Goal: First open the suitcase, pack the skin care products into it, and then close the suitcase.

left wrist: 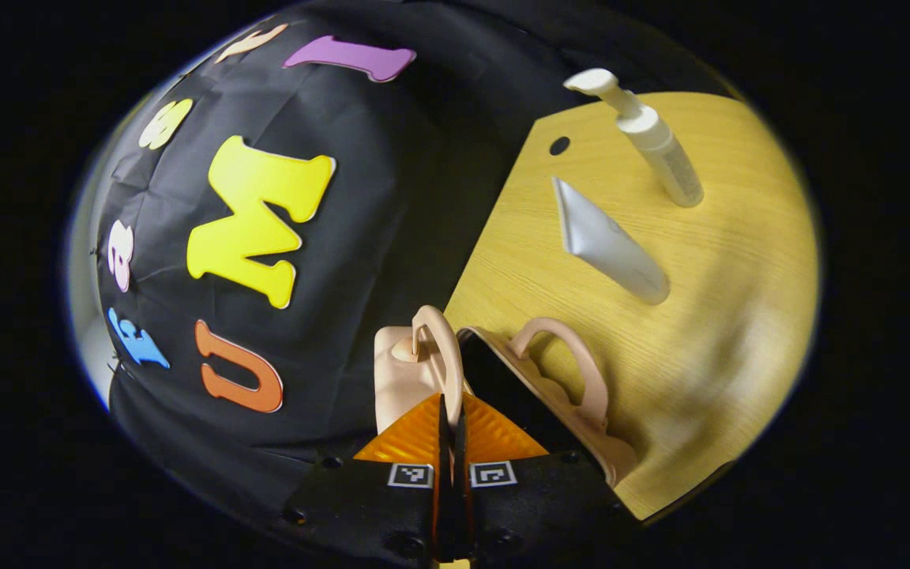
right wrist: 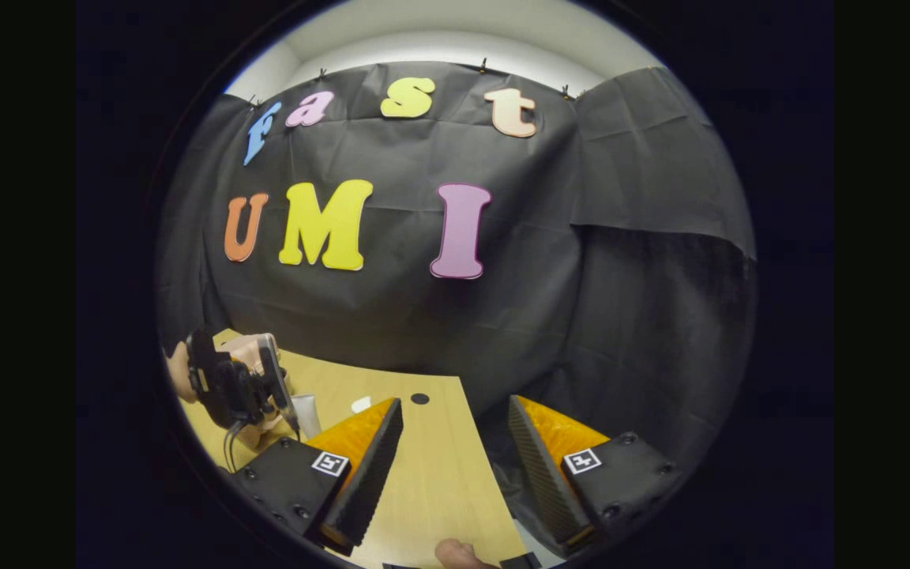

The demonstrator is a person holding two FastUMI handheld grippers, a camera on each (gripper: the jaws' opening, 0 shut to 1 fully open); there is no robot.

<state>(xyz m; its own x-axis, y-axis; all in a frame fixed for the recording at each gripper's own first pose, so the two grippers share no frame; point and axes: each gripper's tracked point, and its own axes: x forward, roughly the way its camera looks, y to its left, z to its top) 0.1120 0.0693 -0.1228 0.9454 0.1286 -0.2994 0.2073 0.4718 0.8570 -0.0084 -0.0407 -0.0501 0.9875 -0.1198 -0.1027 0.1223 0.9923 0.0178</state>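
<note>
Left tongs [left wrist: 450,431]: seen in the left gripper view with the two fingers pressed together, no gap between the tips, pointing forward and tilted to one side.
Left tongs from afar [right wrist: 238,387]: in the right gripper view they sit far off to the left of the right tongs, held by a hand [right wrist: 178,371] wrapped round the body, a cable hanging below.
Right tongs [right wrist: 455,442]: fingers spread wide, a broad gap between them, nothing gripped.
Right fingers [right wrist: 368,458]: ridged inner faces turned toward each other.
Fingertip [right wrist: 455,551]: the person's, just below the right tongs at the bottom edge.
</note>
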